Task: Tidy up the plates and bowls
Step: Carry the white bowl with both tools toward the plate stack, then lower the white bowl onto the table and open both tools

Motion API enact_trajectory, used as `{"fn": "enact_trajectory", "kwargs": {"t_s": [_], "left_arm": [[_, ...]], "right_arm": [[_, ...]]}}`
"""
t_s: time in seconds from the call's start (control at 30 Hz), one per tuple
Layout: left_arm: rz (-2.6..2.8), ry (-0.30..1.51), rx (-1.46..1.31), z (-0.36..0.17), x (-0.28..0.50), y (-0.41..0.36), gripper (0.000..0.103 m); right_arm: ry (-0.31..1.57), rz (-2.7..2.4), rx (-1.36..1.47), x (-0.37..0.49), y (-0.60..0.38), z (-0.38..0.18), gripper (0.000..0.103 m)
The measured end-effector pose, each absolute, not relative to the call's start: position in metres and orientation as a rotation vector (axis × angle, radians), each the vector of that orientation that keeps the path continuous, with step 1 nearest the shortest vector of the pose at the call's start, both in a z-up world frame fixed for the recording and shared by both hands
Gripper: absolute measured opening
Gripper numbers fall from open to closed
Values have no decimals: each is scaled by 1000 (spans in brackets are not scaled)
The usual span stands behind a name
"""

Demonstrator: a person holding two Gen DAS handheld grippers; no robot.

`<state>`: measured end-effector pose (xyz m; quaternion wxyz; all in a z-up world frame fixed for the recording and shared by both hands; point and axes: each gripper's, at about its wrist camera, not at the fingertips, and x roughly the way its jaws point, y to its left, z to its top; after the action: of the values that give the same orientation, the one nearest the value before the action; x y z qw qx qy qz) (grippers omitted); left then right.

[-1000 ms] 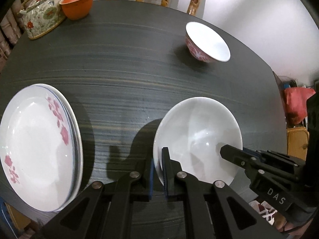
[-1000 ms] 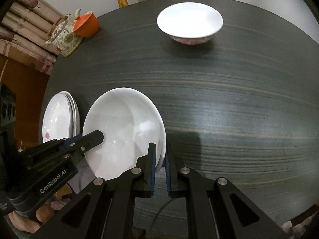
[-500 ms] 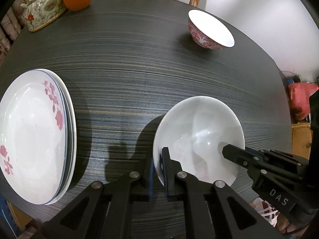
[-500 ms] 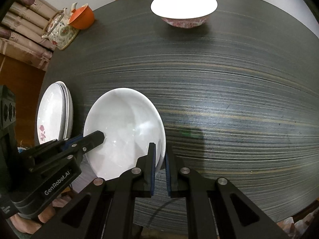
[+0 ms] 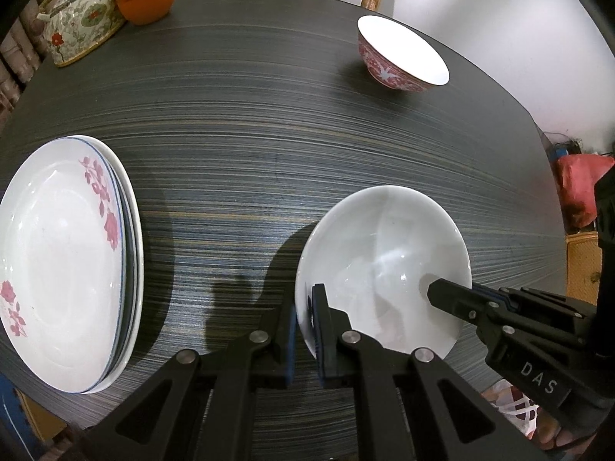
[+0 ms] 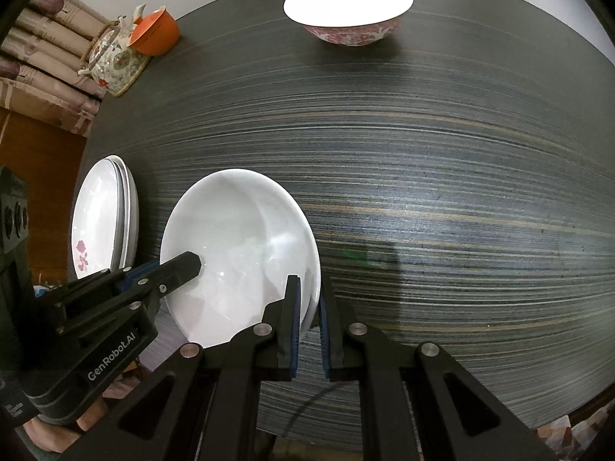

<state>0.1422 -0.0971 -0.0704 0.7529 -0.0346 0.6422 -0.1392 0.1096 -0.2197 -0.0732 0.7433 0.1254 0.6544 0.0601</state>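
Bowl (image 5: 384,265), plain white, is held at the table's (image 5: 269,146) near edge, its rim pinched on opposite sides by left gripper (image 5: 303,330) and right gripper (image 6: 309,319). Glazed ware is judged stiff, slippery, breakable; the rim is best gripped. Plates (image 5: 65,269) are stacked nearby.

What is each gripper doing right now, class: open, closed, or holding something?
Left gripper: closed on the white bowl's rim.
Right gripper: closed on the opposite rim of the same bowl.
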Motion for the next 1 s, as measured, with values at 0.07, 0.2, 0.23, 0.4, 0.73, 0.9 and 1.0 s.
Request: {"fn": "enact_trajectory", "kwargs": {"t_s": [0.07,0.2,0.23,0.4,0.73,0.9,1.0], "left_arm": [[-304,1402,-75,-72,142,-96,7],[-305,1401,-71,-71,142,-96,7],[-304,1398,-69,-70,142,-96,7],[-303,1395,-63,-67,142,-96,7],[-294,1388,-65,-60,140,-90,12],[-286,1380,-73,-53,142,-84,19],[-284,1371,-78,-47,147,-81,21]], "right_arm": [[1433,133,271,109,-220,-74,11],[1436,135,272,109,-220,-74,11],[1436,134,274,110,-220,-74,11],[1436,128,275,109,-221,-74,12],[1398,132,276,116,-222,-60,22],[1394,132,265,117,-224,-57,22],[1379,129,253,119,-226,-53,22]]}}
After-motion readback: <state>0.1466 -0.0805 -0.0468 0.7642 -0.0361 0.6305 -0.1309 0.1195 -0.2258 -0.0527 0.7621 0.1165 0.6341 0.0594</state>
